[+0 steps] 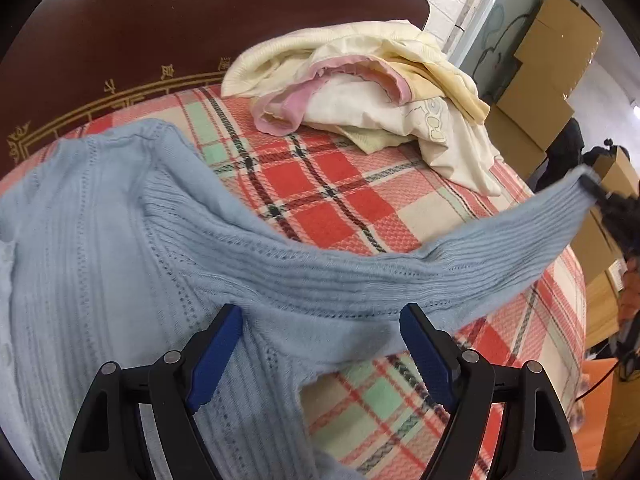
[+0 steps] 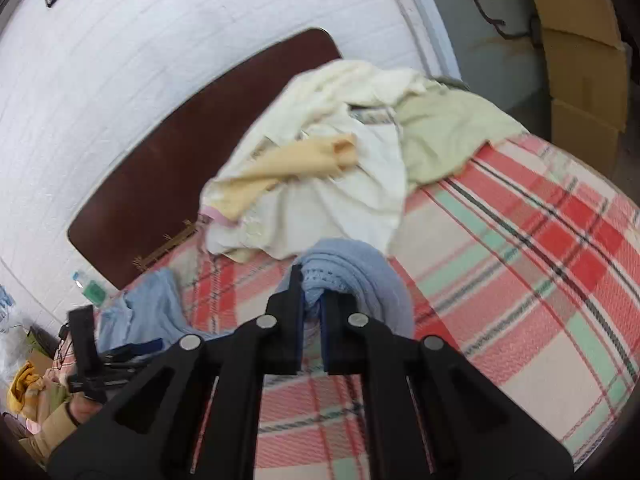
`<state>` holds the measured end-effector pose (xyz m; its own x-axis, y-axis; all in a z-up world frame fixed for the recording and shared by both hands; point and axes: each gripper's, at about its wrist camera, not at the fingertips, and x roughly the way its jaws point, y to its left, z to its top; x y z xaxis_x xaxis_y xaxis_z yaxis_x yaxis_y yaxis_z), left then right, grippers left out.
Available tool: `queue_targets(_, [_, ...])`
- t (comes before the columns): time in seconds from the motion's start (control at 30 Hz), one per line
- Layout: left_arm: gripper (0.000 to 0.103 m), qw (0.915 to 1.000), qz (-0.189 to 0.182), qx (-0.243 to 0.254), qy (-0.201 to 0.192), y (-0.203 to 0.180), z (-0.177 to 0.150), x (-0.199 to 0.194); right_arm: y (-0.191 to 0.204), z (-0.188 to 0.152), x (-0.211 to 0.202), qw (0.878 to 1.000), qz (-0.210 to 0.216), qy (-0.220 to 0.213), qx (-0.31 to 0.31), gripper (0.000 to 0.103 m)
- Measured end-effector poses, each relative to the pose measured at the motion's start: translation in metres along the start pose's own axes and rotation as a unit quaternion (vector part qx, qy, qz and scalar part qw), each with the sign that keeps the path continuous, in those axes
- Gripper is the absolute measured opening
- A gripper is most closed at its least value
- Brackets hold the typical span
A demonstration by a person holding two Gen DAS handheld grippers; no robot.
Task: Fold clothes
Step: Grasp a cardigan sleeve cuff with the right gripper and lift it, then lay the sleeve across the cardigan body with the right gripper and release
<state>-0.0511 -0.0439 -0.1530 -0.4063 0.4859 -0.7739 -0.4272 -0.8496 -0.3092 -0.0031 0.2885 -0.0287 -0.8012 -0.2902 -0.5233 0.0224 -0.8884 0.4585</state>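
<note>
A light blue knit sweater lies spread on the plaid bed cover. Its sleeve stretches out to the right and is lifted at the cuff. My left gripper is open, its blue-padded fingers just above the sweater where the sleeve meets the body. My right gripper is shut on the sleeve's cuff and holds it above the bed; it also shows at the far right of the left wrist view. The rest of the sweater lies at lower left in the right wrist view.
A heap of cream, yellow and pink clothes lies at the head of the bed. A dark brown headboard stands against a white brick wall. Cardboard boxes stand beside the bed.
</note>
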Motion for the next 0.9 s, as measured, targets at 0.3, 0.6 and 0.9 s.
queue_targets(0.3, [0.089,0.9957,-0.058,-0.040,-0.060,0.019,-0.009,-0.051,0.128,0.058,-0.008,0.987,0.129,-0.032,-0.088,0.008])
queue_targets(0.6, [0.089,0.9867,-0.034,-0.089,-0.132,0.082,-0.053,-0.146,0.273,0.059,0.040,0.954,0.230,0.008,-0.194,0.008])
queue_targets(0.9, [0.090,0.9767,0.022,-0.141,-0.161,0.144,-0.095,-0.198,0.392,-0.039,0.127,0.897,0.269,0.141,-0.322,0.008])
